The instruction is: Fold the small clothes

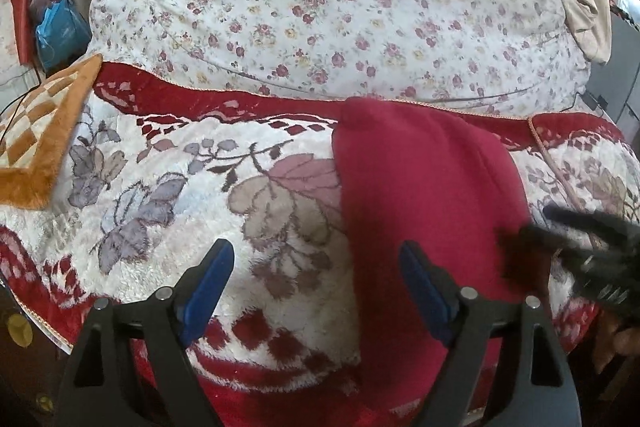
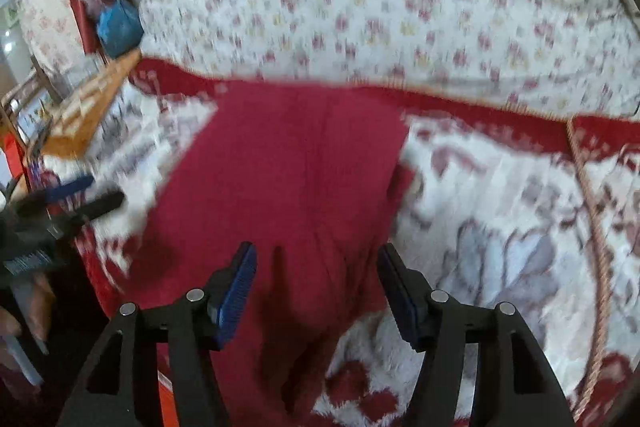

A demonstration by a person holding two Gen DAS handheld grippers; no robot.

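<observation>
Both tools are free of the cloth. Left gripper (image 1: 316, 281): blue pads spread wide, nothing between them, hovering over the plush white-and-red floral blanket (image 1: 160, 195) with only its right pad over the garment. Right gripper (image 2: 316, 287): also spread, nothing pinched, hovering above the garment's near end.

The dark red knit garment (image 1: 420, 195) lies as a long narrow strip on the blanket, running from the near edge of the bed up to the blanket's red border, just short of the white quilt with small rose print (image 1: 320, 7). It looks already folded lengthwise, though the right view is motion-blurred, so I can't confirm layers.

Next step, my read: fold end over end. Pinch both near corners, one per gripper, through all layers, lift together, carry to the far end, keep side edges lined up.

Room: open blanket on both sides of the strip. The orange-and-cream checkered cushion (image 1: 44, 131) sits well off to the left. Near end sits close to the bed edge, so don't drag toward you.
</observation>
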